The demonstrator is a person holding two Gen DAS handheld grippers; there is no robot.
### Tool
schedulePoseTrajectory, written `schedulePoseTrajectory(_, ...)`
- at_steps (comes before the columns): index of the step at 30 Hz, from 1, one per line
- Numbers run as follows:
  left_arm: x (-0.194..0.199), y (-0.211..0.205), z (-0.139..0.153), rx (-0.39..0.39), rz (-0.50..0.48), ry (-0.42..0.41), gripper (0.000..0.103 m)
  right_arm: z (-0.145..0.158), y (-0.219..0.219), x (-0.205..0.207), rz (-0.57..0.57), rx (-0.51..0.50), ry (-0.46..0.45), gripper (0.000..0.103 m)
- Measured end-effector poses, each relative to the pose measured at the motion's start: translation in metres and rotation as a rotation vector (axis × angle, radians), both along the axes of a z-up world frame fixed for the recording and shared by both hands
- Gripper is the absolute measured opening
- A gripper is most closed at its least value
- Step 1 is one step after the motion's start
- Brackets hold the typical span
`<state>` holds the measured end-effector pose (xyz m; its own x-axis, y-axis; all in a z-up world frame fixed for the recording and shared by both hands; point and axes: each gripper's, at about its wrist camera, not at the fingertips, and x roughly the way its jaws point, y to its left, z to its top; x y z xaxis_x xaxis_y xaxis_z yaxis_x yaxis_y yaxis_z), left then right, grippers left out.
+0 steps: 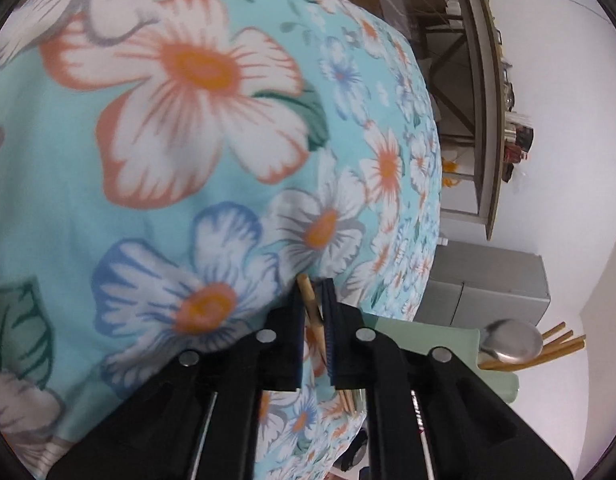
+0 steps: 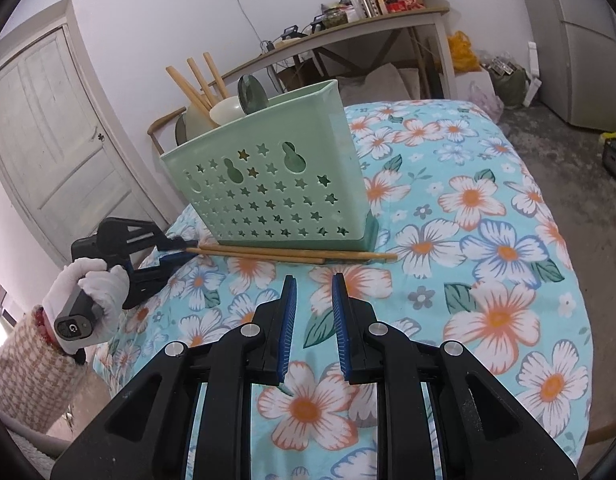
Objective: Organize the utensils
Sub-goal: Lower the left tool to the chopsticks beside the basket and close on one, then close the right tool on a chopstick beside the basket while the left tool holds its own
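A green utensil basket with star holes stands on the floral tablecloth. It holds several wooden chopsticks and spoons. Wooden chopsticks lie on the cloth along the basket's base. My left gripper is shut on one chopstick at its end; in the right wrist view the left gripper sits at the chopsticks' left ends. My right gripper is open and empty, just in front of the lying chopsticks. The basket shows at the lower right of the left wrist view.
The table's left edge is close behind the left gripper. A white door stands at the left. A cluttered wooden side table is at the back. A grey cabinet stands beyond the table.
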<state>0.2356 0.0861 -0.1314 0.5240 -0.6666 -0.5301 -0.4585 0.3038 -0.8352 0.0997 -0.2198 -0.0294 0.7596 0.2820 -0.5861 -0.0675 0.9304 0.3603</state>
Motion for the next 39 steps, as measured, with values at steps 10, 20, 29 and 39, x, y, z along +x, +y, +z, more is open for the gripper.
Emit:
schedulePoseTrajectory(10,-0.013,-0.003,0.018,0.109,-0.078,-0.058,0.009,0.008,-0.008,-0.013,-0.028,-0.014,-0.016,0.019)
schedulePoseTrajectory(20,-0.044,0.011,0.034,0.222,-0.201,-0.139,0.013,0.011,-0.025,-0.017,-0.069,0.007,-0.025,0.019)
schedulePoseTrajectory(29,-0.062,0.03,0.037,0.285,-0.213,-0.147,0.014,0.004,-0.032,0.008,-0.098,0.142,0.025,0.022)
schedulePoseTrajectory(39,-0.059,0.029,0.035,0.279,-0.218,-0.149,0.014,0.0,0.008,0.052,0.148,-0.332,-0.036,0.028)
